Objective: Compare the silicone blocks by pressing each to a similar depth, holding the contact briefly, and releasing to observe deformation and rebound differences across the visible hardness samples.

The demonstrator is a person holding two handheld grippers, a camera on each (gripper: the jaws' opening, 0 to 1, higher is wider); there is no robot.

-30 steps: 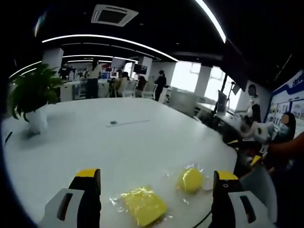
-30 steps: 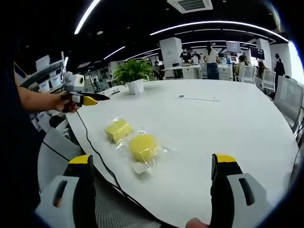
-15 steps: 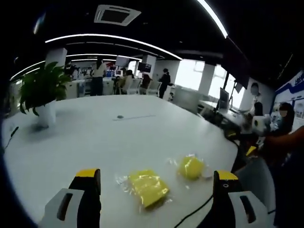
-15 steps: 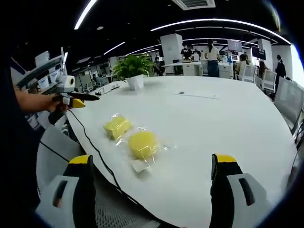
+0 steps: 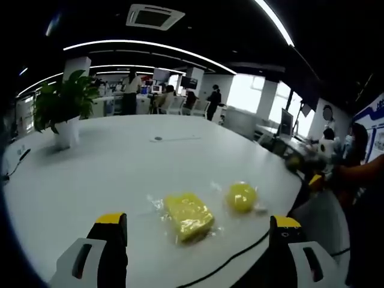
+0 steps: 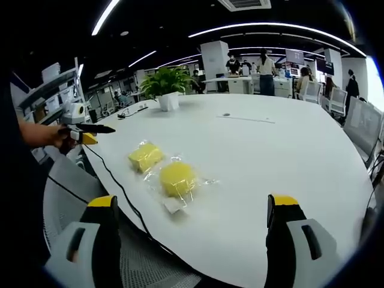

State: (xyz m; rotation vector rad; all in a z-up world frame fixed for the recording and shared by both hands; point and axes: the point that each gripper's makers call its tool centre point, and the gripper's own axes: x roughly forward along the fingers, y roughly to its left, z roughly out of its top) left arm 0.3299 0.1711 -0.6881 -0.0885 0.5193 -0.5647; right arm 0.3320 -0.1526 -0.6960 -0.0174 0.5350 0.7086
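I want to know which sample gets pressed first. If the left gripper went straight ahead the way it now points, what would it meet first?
Probably the square block, lying in clear wrap on the table between the open left gripper's jaws. The round block lies off to one side. Depth is hard to judge.

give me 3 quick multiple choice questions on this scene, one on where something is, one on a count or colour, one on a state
1. Where is the plant?
A. on the table's far side
B. on a chair
C. beside the blocks

2. How many yellow blocks lie on the table?
A. one
B. two
C. four

3. How does the right tool stand?
A. shut on a block
B. pressing a block
C. open, off the blocks

Answers:
1 A: its white pot stands far beyond the blocks.
2 B: a square block and a round block.
3 C: its jaws stand wide apart, nothing between.
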